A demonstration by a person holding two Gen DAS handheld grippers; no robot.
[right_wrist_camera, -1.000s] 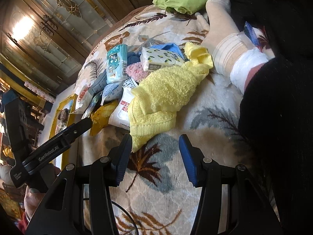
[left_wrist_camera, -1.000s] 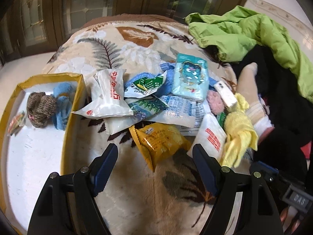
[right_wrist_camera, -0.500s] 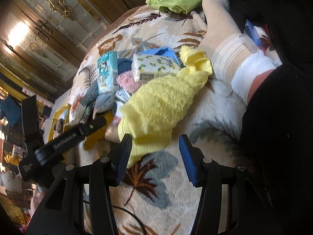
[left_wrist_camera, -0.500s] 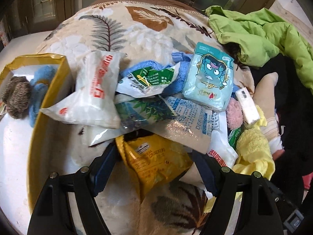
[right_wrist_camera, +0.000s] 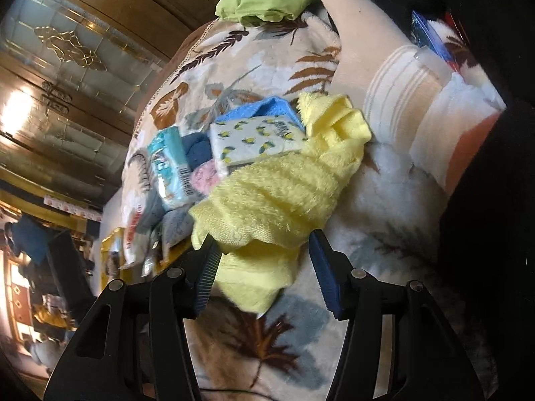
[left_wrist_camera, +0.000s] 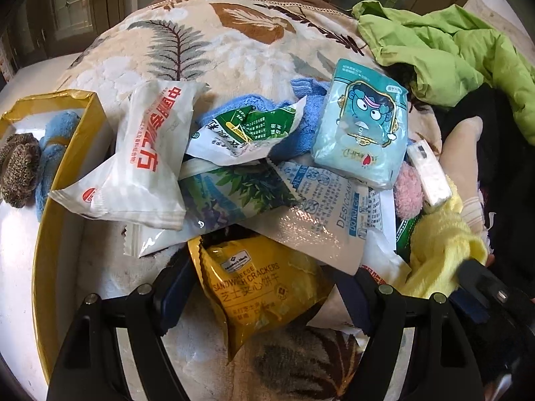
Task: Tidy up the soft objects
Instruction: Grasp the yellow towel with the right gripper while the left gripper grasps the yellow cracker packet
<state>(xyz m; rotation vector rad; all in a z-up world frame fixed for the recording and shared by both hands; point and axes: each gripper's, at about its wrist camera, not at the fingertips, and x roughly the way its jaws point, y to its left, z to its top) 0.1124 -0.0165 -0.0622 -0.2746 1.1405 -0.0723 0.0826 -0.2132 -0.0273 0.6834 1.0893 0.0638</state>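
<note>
A heap of soft packets and cloths lies on a leaf-patterned blanket [left_wrist_camera: 234, 50]. My left gripper [left_wrist_camera: 264, 294] is open, its jaws either side of a yellow cracker packet [left_wrist_camera: 264, 287] at the heap's near edge. My right gripper [right_wrist_camera: 264, 267] is open, its jaws straddling the near end of a yellow towel [right_wrist_camera: 284, 190], which also shows in the left wrist view [left_wrist_camera: 438, 250]. A gold-rimmed box [left_wrist_camera: 63, 173] at left holds a brown knitted item [left_wrist_camera: 20, 167] and a blue soft item [left_wrist_camera: 50, 153].
The heap holds a white red-lettered packet [left_wrist_camera: 150, 163], a teal tissue pack [left_wrist_camera: 361, 123], a desiccant pouch [left_wrist_camera: 327, 214], a blue cloth [left_wrist_camera: 294, 127] and a lemon-print pack [right_wrist_camera: 257, 140]. A green jacket [left_wrist_camera: 451, 53] and a socked foot [right_wrist_camera: 394, 77] lie at right.
Both grippers have moved forward into the heap. The left jaws now flank the cracker packet. The right jaws now straddle the yellow towel's end.
</note>
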